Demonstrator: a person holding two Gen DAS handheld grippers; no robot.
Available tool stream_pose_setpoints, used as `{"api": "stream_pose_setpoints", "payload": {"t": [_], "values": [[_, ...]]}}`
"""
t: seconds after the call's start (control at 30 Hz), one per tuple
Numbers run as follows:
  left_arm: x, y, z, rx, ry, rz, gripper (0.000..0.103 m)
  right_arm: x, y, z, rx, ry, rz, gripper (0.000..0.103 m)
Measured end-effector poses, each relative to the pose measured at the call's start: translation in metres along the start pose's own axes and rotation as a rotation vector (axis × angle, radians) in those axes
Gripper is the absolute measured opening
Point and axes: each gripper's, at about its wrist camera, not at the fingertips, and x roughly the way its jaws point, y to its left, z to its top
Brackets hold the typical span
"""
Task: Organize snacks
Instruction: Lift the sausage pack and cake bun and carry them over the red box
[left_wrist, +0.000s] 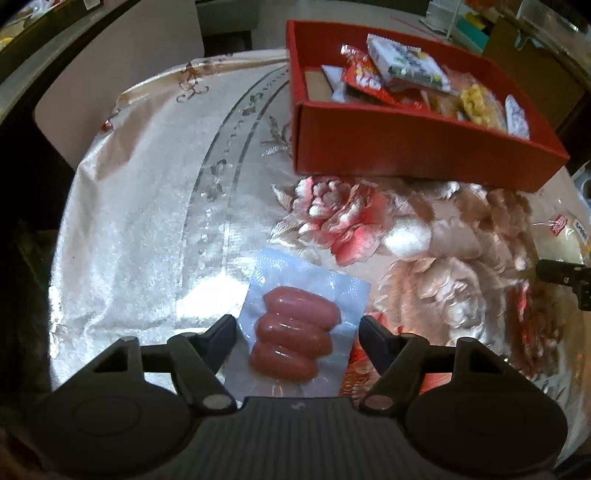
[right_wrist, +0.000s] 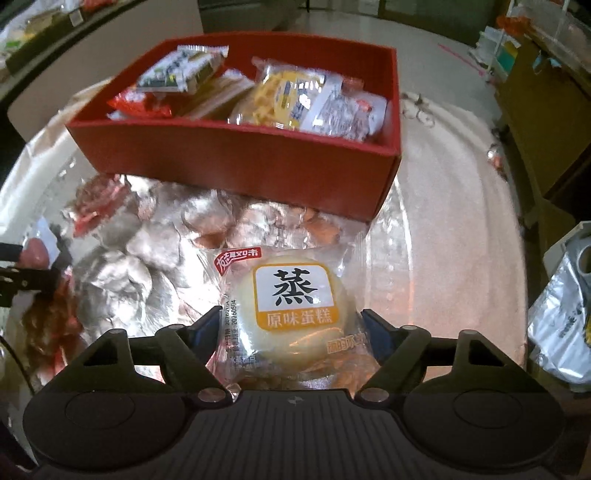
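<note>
A clear vacuum pack of three pink sausages (left_wrist: 295, 332) lies on the floral tablecloth. My left gripper (left_wrist: 298, 325) straddles it, and both pads meet the pack's side edges. A round steamed cake in a clear wrapper with an orange label (right_wrist: 291, 306) sits between the pads of my right gripper (right_wrist: 291, 321), which press on its wrapper. Behind both stands a red cardboard box (left_wrist: 406, 147) (right_wrist: 240, 155) holding several snack packets. The cake (left_wrist: 561, 240) also shows at the right edge of the left wrist view.
The shiny embroidered tablecloth (left_wrist: 147, 221) covers a round table that drops off at the left. A silver foil bag (right_wrist: 557, 325) lies off the table's right side. Brown cardboard boxes (right_wrist: 546, 122) and shelves stand further right.
</note>
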Motion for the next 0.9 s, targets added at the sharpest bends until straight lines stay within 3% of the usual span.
{"api": "stream_pose_setpoints", "payload": {"t": [0.33,0.9], "values": [[-0.026,-0.004,0.009,-0.043,-0.087,-0.061,0.066,-0.04,-0.002,0.01,0.043,-0.123,0.052,0.083],[-0.053,-0.014,0.027,-0.065,-0.181,-0.127,0.066,-0.072,0.004,0.021,0.07,-0.231,0.078,0.083]]}}
